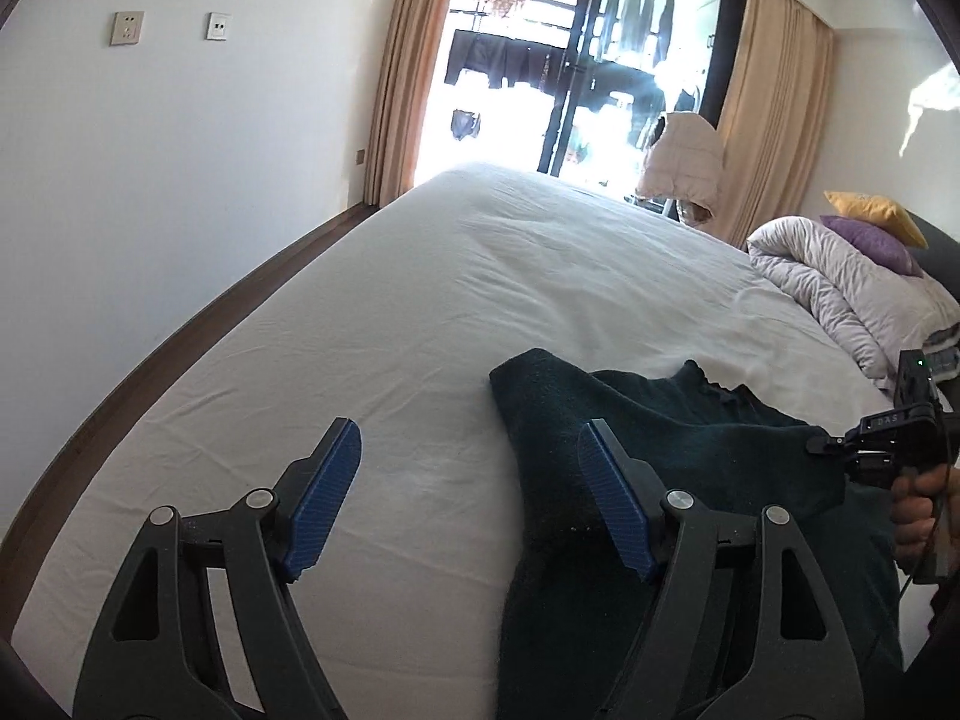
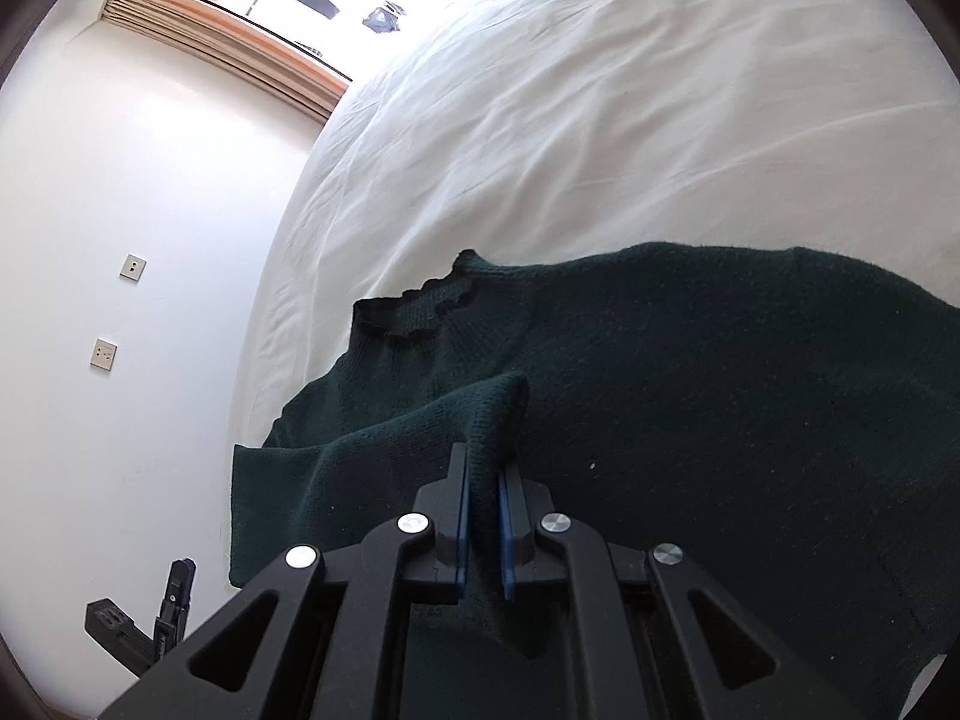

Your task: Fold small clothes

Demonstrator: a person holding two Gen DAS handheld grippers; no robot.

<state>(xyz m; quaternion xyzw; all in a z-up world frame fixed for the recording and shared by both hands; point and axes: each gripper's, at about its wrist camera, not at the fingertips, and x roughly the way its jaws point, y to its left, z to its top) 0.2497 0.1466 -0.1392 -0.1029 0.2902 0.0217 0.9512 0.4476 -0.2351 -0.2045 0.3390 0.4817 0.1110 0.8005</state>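
Right jaws: pressed together on a raised fold of the dark green sweater (image 2: 660, 396), at what looks like a sleeve end or cuff; the right gripper (image 2: 481, 480) lifts this knit ridge above the body of the garment.
Left jaws: spread wide with nothing between them; the left gripper (image 1: 471, 459) hangs over the left edge of the sweater, one blue pad above bare sheet, the other above dark fabric.
Right gripper from the left view: small at the right border, its tip at the far edge of the sweater, with the person's hand (image 1: 915, 510) wrapped around the handle.
Sweater position: spread on the near part of the bed (image 1: 420, 276), on the white sheet, scalloped collar (image 2: 414, 309) pointing away toward the wall side; body mostly flat, one edge reaching the side of the mattress.
Surroundings: rumpled duvet (image 1: 840, 282) and pillows at the far right, curtains and a bright balcony door beyond the bed.
Done so far: the garment appears laid out and roughly flattened, and one sleeve is gripped and partly drawn over the body.
Left to do: by my reading, lay this sleeve down, bring in the other side, then fold the body over; no finished fold shows yet.
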